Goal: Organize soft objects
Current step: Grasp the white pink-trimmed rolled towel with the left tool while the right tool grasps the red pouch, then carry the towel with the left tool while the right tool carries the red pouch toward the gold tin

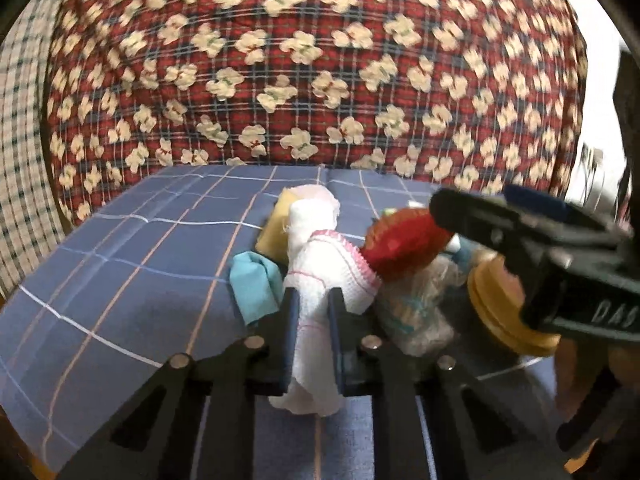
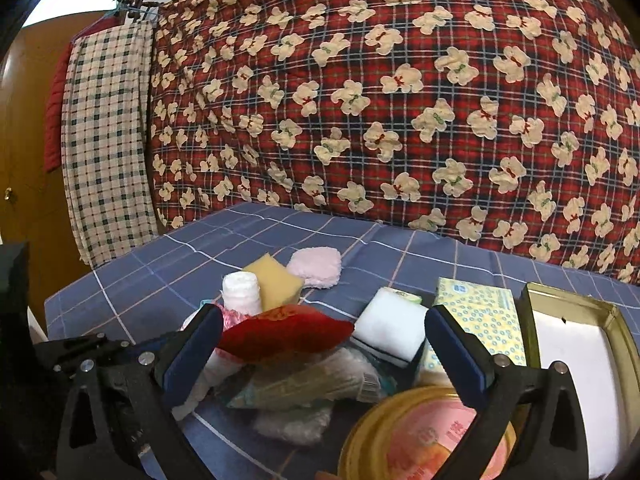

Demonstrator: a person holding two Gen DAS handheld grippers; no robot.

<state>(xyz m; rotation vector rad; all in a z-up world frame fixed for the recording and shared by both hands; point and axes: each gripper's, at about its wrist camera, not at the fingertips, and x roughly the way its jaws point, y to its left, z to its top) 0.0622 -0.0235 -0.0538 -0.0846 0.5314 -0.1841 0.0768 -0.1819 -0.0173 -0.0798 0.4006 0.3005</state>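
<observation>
White cloth (image 1: pixel 316 312) pinched between left tool (image 1: pixel 314 320) fingers, red pouch (image 1: pixel 400 244) beside.

Red plaid bear-print quilt (image 2: pixel 400 100), blue checked sheet (image 1: pixel 120 260), white cloth (image 1: pixel 320 280)

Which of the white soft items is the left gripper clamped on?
The white cloth with the pink scalloped edge, pinched between the left gripper pads. The rolled white bandage stands free behind it; the white sponge block lies untouched further right.
</observation>
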